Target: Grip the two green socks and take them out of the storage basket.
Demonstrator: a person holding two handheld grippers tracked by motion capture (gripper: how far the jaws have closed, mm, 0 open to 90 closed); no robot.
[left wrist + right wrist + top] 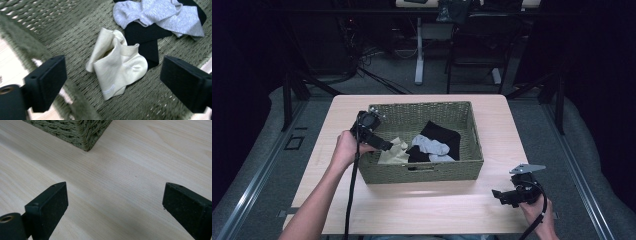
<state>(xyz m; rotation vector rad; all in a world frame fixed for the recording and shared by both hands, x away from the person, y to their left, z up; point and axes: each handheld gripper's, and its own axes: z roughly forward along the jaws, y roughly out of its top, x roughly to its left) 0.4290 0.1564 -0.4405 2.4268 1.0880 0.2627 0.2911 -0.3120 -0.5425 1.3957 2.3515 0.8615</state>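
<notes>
An olive woven basket (422, 172) stands in the middle of a light wooden table (412, 205). In it lie a crumpled cream sock (394, 151), pale grey socks (430, 146) and a black garment (443, 132). My left gripper (382, 144) reaches over the basket's left rim and is open. In the left gripper view the cream sock (117, 65) lies on the basket floor (62, 37) between the two wide-apart jaws, untouched, with the grey socks (160, 15) and black cloth (145, 35) beyond. My right gripper (502, 196) rests open over bare table at the front right.
The right gripper view has the basket's near corner (75, 130) ahead, with plain tabletop (140, 165) under the jaws. Dark floor, metal rails, chair and desk legs surround the table. Bare wood runs along the table's front and sides.
</notes>
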